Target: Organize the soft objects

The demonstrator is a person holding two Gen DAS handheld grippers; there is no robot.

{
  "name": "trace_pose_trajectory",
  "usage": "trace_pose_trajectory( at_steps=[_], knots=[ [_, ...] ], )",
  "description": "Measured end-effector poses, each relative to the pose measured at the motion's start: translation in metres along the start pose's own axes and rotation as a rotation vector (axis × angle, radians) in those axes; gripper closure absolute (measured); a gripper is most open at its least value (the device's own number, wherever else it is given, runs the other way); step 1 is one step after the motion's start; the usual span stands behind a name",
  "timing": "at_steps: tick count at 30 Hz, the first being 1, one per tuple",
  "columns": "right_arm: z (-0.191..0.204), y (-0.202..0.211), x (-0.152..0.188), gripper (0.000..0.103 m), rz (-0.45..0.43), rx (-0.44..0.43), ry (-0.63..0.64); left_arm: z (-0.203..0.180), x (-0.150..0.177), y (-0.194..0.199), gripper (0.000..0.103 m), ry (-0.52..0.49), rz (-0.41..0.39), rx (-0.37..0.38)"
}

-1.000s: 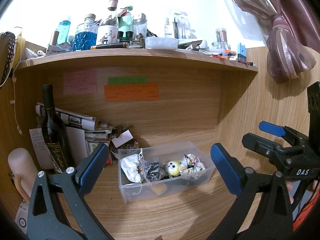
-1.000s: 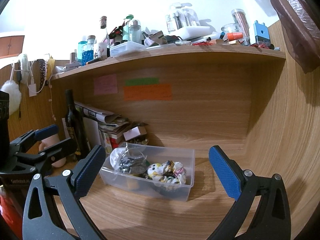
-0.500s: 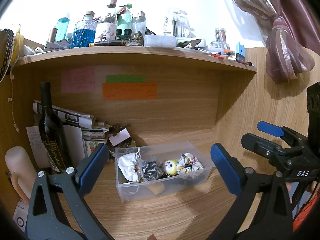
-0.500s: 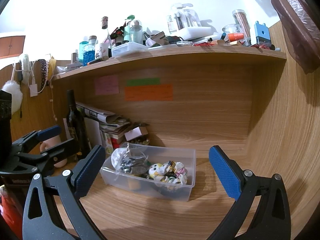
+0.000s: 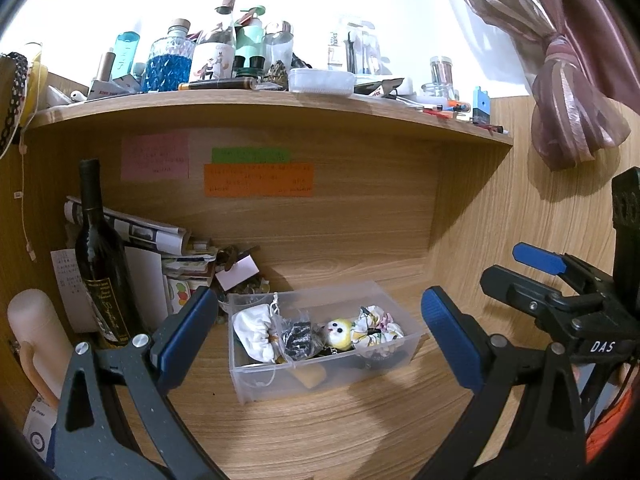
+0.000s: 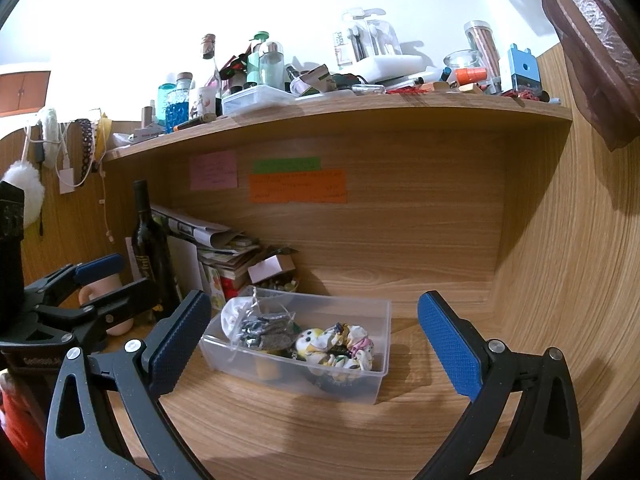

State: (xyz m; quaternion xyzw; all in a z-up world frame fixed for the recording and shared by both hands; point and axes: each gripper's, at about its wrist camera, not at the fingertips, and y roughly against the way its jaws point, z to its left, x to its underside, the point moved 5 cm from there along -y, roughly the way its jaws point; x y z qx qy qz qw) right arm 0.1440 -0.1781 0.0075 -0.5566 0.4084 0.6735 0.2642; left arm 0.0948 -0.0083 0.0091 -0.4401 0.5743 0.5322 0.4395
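Saw a clear plastic box point(image 5: 320, 376) sitting on the wooden worktop point(image 5: 320, 432), under the shelf point(image 5: 280, 106). Held soft things inside: a white cloth pouch point(image 5: 256, 330) at the left end, then a dark crinkly bag point(image 5: 298, 334), then a little yellow plush toy point(image 5: 339, 330), then a flowery scrunchie point(image 5: 378, 328) at the right end. All packed close, touching each other.

Left claw point(image 5: 316, 328) wide open, gripping nothing, blue pads far apart, box showing between them. Right claw point(image 6: 312, 340) also wide open and holding nothing, pointed at the same box point(image 6: 288, 368). Both up off the worktop, near the box but not touching it. Right claw also seen at the right edge of the left view point(image 5: 560, 292).

Left of the box, a tall dark wine bottle point(image 5: 98, 264) standing up straight, with a messy pile of papers point(image 5: 168, 248) just behind it. Three sticky notes stuck on the back wall: pink point(image 5: 155, 157), green point(image 5: 250, 155), orange point(image 5: 258, 180). Lots of bottles point(image 5: 168, 60) crowded on top of the shelf.
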Motion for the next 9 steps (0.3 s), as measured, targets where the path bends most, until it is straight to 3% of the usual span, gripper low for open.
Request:
trace_pose_trajectory(
  at_steps=[9],
  knots=[
    [0.0012,-0.0003,-0.0001,0.0,0.001,0.001,0.001,0.0002,0.0015,-0.0008,0.0,-0.001,0.011,0.011]
  ],
)
